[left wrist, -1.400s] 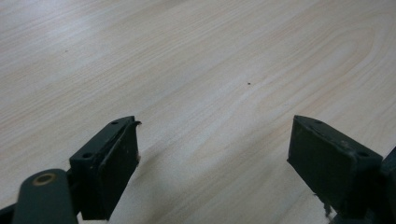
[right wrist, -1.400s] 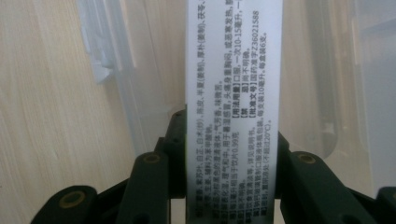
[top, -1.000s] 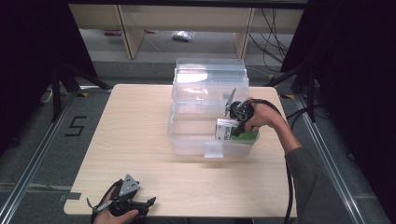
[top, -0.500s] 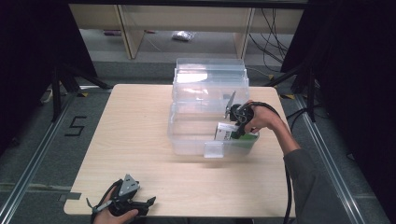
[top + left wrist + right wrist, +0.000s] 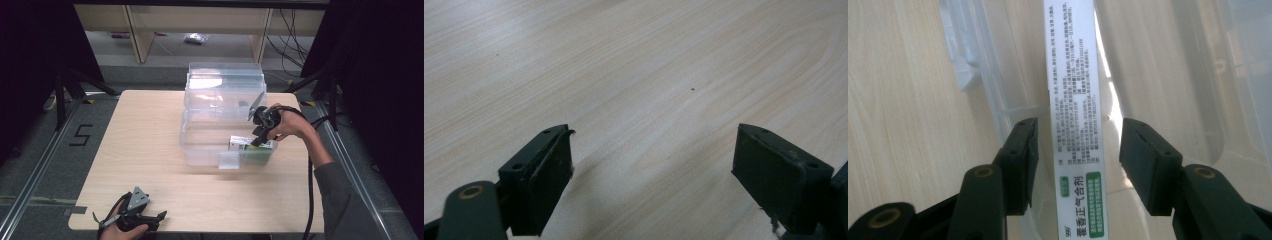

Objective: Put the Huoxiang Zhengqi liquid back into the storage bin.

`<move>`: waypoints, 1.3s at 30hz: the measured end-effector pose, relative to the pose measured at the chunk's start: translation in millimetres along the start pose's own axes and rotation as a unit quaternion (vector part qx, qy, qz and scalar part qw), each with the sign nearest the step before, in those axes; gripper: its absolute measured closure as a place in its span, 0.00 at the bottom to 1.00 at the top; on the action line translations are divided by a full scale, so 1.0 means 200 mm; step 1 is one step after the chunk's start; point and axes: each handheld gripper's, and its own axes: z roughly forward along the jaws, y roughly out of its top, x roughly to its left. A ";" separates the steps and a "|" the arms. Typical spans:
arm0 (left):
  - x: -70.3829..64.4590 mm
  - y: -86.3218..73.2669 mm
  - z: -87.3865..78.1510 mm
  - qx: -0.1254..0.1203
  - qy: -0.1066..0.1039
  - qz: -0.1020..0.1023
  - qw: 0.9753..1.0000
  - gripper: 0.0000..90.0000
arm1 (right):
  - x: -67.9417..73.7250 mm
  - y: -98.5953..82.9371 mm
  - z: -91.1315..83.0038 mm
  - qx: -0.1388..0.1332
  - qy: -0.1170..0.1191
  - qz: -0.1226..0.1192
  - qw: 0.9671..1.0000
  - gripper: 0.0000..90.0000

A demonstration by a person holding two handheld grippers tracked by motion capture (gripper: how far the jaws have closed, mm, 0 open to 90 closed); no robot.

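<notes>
Lower left of the high view: my left gripper (image 5: 159, 216) rests at the near edge of the pale wooden table (image 5: 145, 140), well apart from the work. In the left gripper view its jaws stand wide apart over bare wood grain, holding nothing. I judge it idle.

Centre of the high view: the clear plastic storage bin (image 5: 210, 142) sits on the table, its transparent lid (image 5: 223, 90) standing up behind it.

Centre right: the long white-and-green printed carton (image 5: 242, 146) lies inside the bin, near the front right corner. My right gripper (image 5: 256, 139) hangs over it, reaching down into the bin. In the right gripper view the carton (image 5: 1074, 115) runs lengthwise between the two jaws, with a clear gap on each side; the jaws are spread and not touching it.

Assessment: the carton appears to be placed in the bin and let go. Remaining, as I judge it: lift the right gripper clear, then probably bring the lid down.
</notes>
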 end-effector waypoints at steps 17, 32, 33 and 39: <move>0.00 0.00 0.00 -0.002 -0.003 0.000 1.000 0.17 | 0.11 0.00 -0.12 -0.075 -0.029 0.092 0.992 0.39; -0.01 0.00 0.00 -0.012 -0.002 -0.013 1.000 0.17 | 0.17 -0.09 -0.13 -0.123 -0.060 0.169 0.976 0.31; -0.01 0.00 0.01 -0.015 -0.003 -0.017 1.000 0.17 | 0.17 -0.10 -0.14 -0.129 -0.065 0.176 0.974 0.31; 0.00 0.00 -0.01 0.004 -0.002 0.001 1.000 0.17 | 0.21 -0.13 -0.16 -0.161 -0.066 0.185 0.967 0.30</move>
